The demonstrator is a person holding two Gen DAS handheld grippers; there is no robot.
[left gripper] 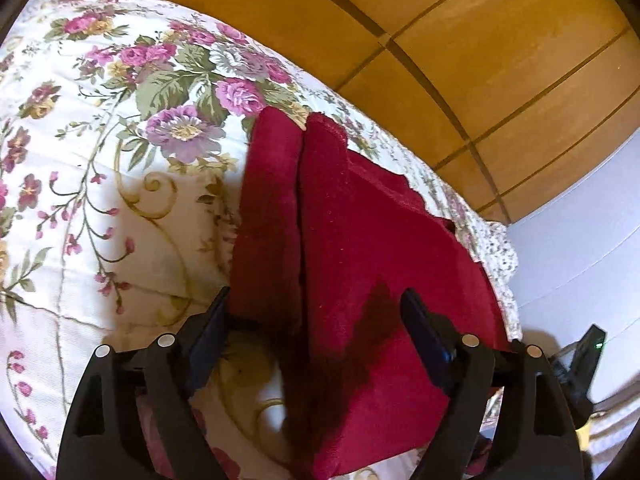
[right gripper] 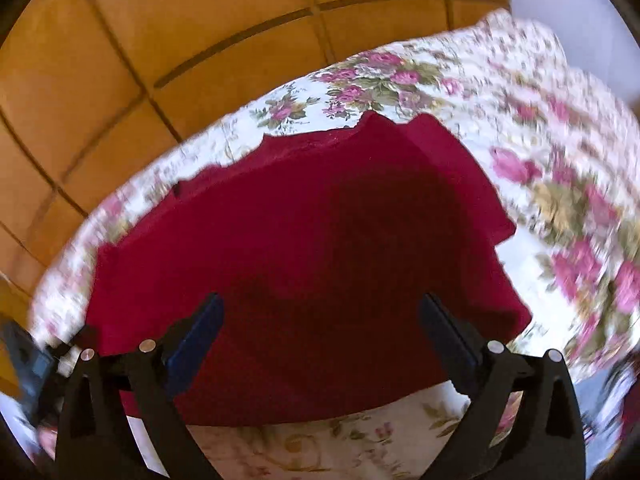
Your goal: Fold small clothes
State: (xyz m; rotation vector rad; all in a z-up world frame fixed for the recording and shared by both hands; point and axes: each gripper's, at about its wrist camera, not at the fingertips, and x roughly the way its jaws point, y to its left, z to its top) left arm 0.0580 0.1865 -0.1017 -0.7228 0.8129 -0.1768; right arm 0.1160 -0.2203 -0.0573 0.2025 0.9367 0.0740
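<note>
2 grippers are hovering over a dark red garment that is lying on a floral bedspread, close to the bed's far edge where the orange wooden panelling is rising behind it.

From the left wrist view, the left gripper is standing with its jaws spread wide and nothing between them is being pinched; its 2 blue-padded fingers are straddling the near end of the garment, where 2 long folded sections are lying side by side with a narrow seam-like gap running away from the camera. The left finger is sitting just beside the garment's left border, over bare bedspread, and the right finger is hanging over the red cloth. Whether either pad is touching the fabric is not clear. A grey wall is showing past the bed's right corner.

From the right wrist view, which is blurring at its right side, the right gripper is likewise gaping wide and gripping nothing. Its fingers are hanging above the garment, which is spreading broad and mostly flat, with its near hem lying across the bedspread between the fingers
</note>
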